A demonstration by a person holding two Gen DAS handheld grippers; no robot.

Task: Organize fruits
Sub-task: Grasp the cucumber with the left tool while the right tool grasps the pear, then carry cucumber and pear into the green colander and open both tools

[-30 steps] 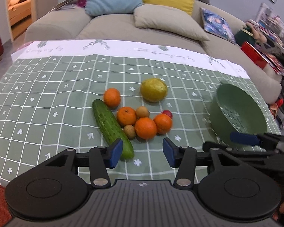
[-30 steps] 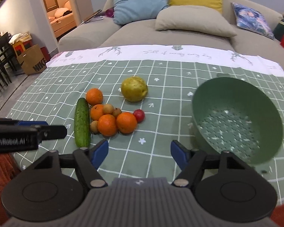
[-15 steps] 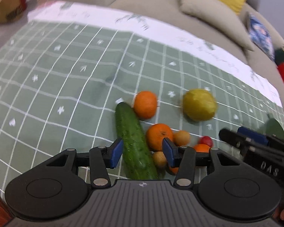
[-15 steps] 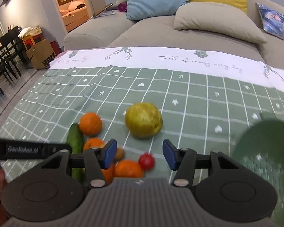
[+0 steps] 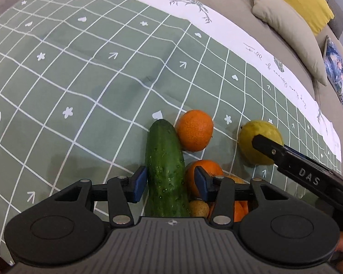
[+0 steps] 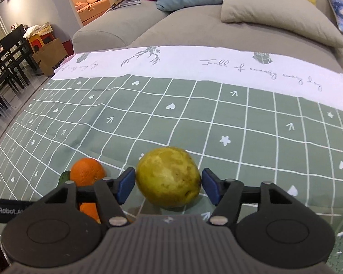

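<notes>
Both grippers straddle a first fruit each, neither yet gripped.

The left gripper (image 5: 170, 183) has the cucumber (image 5: 165, 169) between its jaws, which are closing; the left pad looks at or nearly at the skin, while a gap shows at the right pad, so it has no hold yet. The right gripper (image 6: 168, 186) brackets the yellow-green pear (image 6: 168, 177), its jaws opening, with small gaps on both sides. Just right of the cucumber lie mandarins (image 5: 194, 130) and a small brown fruit (image 5: 199, 208), all clustered near the front edge of the green checked tablecloth (image 5: 80, 80). The cucumber is probably stiff, fairly light and waxy-slick: best clamped across its middle so it stays level. The pear looks heavier and bruisable: take it at its widest girth, gently.
</notes>
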